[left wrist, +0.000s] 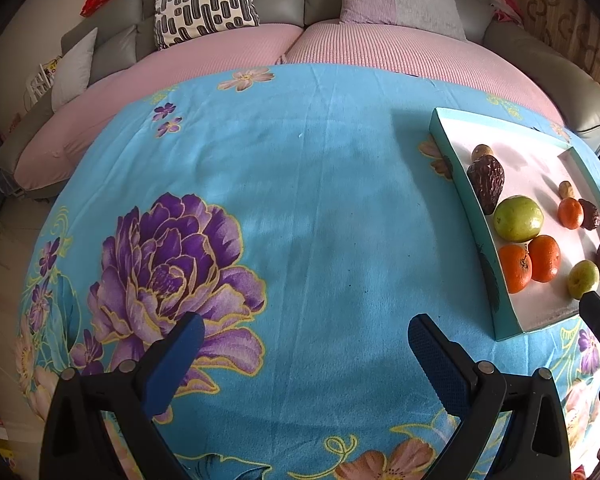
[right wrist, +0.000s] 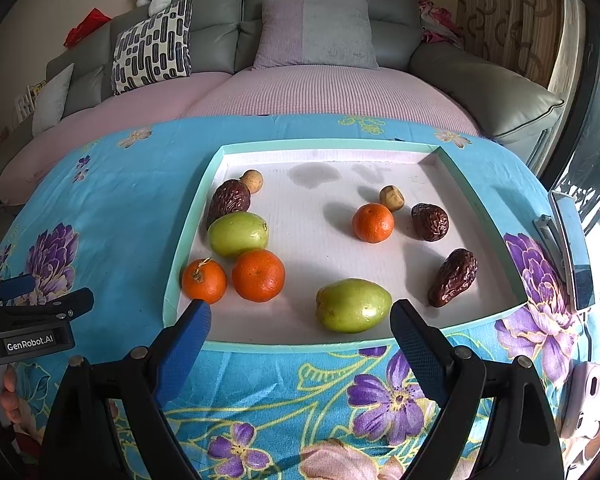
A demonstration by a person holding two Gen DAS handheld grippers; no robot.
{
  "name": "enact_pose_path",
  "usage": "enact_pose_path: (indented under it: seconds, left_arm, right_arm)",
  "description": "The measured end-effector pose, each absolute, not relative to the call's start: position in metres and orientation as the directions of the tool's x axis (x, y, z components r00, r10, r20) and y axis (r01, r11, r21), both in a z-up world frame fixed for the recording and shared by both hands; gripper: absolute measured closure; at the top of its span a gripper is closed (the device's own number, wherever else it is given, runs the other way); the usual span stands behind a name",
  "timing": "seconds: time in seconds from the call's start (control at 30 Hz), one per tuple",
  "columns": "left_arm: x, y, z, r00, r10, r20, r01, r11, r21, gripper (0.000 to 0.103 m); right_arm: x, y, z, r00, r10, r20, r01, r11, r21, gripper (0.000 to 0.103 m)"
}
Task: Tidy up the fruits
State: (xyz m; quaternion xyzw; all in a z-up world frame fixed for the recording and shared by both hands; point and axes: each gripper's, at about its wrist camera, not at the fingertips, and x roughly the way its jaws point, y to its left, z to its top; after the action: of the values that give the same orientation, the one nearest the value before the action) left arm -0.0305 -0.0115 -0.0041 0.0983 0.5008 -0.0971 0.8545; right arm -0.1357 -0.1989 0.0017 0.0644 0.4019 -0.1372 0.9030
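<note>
Fruits (right wrist: 352, 305) scattered inside tray (right wrist: 192, 216), centre bare.

Three oranges (right wrist: 258, 275), two green fruits (right wrist: 353, 305), three wrinkled dates (right wrist: 453, 277) and two small brown nuts (right wrist: 392, 197) lie scattered in a shallow tray (right wrist: 300, 346).

tabletop (right wrist: 112, 208) has a blue flowery cloth (left wrist: 300, 200) on it, shallow teal tray (right wrist: 188, 240) sitting right on top
</note>
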Motion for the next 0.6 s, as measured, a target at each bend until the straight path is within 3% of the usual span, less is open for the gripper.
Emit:
enact_pose_path:
  seconds: [0.6]
  left_arm:
    - [-0.0303,-0.0101,-0.0042,0.475,-0.072,-0.877,0.264,0.962,0.064,0.000]
  right_arm:
    - [-0.1332,-0.1979,-0.0011,0.627,-0.205,-0.752,0.299,0.954,-0.010,0.011]
